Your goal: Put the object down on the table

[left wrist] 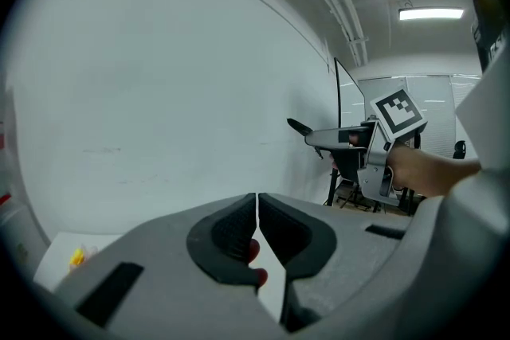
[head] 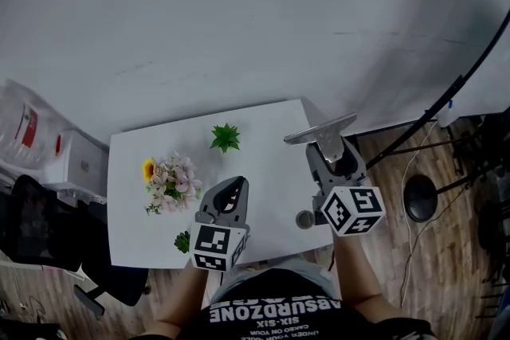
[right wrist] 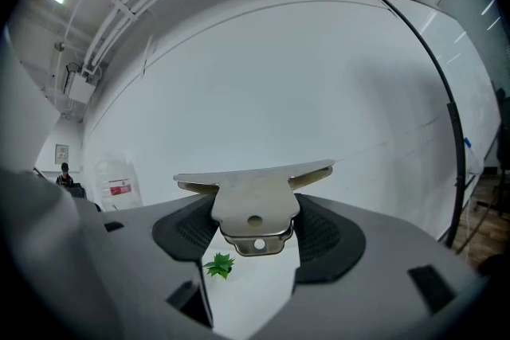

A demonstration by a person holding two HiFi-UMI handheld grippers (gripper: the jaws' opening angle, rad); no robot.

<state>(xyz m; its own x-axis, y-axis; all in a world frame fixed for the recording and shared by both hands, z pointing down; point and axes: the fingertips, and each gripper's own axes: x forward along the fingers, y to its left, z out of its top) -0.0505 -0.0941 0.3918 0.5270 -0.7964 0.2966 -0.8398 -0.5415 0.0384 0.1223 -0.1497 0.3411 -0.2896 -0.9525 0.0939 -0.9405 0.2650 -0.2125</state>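
My right gripper (head: 329,150) is shut on a flat silver metal clip (head: 320,129), held in the air over the white table's (head: 131,163) right side. In the right gripper view the clip (right wrist: 255,199) sits between the dark pads, its wide lip level and pointing forward. My left gripper (head: 231,191) hovers over the table's near middle with its jaws shut. In the left gripper view the pads (left wrist: 231,231) touch; small red bits show behind them, and I cannot tell what they are. The clip (left wrist: 335,138) also shows there at the right.
A bunch of pink flowers with a sunflower (head: 171,181) lies on the table's left. A green star-shaped plant (head: 225,137) stands at the back, another green sprig (head: 182,241) near the front edge. A small grey cylinder (head: 304,219) sits by the right front edge. A stand's base (head: 420,197) is on the floor at right.
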